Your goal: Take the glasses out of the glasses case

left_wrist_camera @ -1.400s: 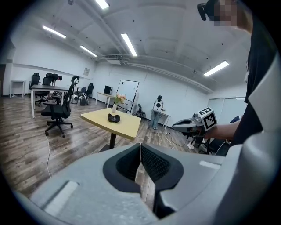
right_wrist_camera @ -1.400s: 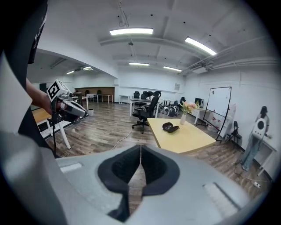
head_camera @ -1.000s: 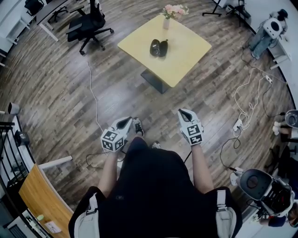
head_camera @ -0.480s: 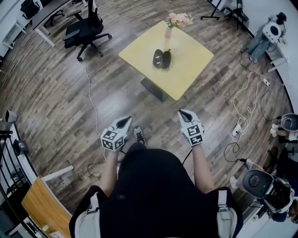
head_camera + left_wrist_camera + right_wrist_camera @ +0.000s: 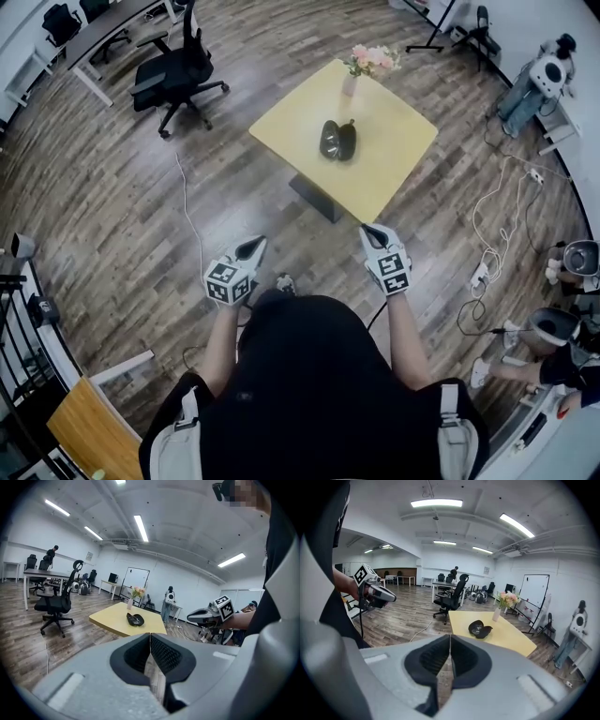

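Wood-plank office floor, with a yellow table (image 5: 398,155) at my 12 o'clock. The glasses case (image 5: 337,139) lies at its middle, apparently open in two dark halves; I cannot tell from here whether glasses sit inside. Both tongs are closed on nothing, the left gripper (image 5: 255,242) and right gripper (image 5: 367,228) held well apart from the table. My worry: reaching in with closed jaws would shove the case, or an overshoot would tip the flower vase (image 5: 350,86) near it at 12. A floor cable (image 5: 187,202) at 10 could snag a foot. The office chair (image 5: 178,67) at 11 is off my path.
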Demonstrator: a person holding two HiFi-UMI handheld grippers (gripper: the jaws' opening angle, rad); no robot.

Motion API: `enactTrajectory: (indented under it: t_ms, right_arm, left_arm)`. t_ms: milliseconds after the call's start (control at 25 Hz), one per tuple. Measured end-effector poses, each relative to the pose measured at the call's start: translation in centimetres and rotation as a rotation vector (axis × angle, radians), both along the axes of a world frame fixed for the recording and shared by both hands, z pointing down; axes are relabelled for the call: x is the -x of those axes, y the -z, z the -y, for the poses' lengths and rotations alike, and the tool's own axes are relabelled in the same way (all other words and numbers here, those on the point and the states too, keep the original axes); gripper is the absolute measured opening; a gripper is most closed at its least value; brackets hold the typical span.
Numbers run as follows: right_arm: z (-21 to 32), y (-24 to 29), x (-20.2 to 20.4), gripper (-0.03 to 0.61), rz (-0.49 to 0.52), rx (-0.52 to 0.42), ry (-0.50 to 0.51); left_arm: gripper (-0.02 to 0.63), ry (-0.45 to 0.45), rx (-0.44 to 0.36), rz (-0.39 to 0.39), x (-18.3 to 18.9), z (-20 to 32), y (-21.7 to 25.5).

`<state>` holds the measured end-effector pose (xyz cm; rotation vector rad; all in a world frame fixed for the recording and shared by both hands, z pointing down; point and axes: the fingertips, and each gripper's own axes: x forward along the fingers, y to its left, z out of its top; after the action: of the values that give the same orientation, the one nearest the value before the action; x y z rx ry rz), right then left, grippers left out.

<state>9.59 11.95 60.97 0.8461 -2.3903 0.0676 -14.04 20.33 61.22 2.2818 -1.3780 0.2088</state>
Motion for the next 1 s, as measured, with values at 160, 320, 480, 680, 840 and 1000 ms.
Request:
enactTrajectory:
  t_ms: [160,320,480,680,840,1000]
  right_arm:
    - [1.9,-0.3,2.2,0.008,0.000,-0.006,-0.004]
    - [3.6,-0.3,3.9,0.008,0.002,-0.009,-0.008]
    - [4.4,-0.7,5.2,0.008,0.007,0.000,-0.007]
    - [4.9,-1.4,5.9,0.008,0.012,0.023,-0.005]
    - [5.5,-2.1,5.7,0.008,0.007,0.041,0.003]
    - [7.1,-2.2,5.4,0.008,0.013,0.044,0.010]
  left_arm:
    - [0.012,-0.001,-0.006,0.013,2.2,1.6,0.0]
    - [0.012,-0.004,-0.013,0.025,3.8,2.9,0.5]
    - [0.012,-0.001,-0.009,0.029,5.2,3.5,0.5]
    - [0.012,0.002,0.012,0.031,6.0,3.7,-0.3]
    - [0.012,0.006,0.026,0.030,5.7,4.1,-0.8]
    - [0.012,0.010,0.030,0.029,4.9,5.0,-0.7]
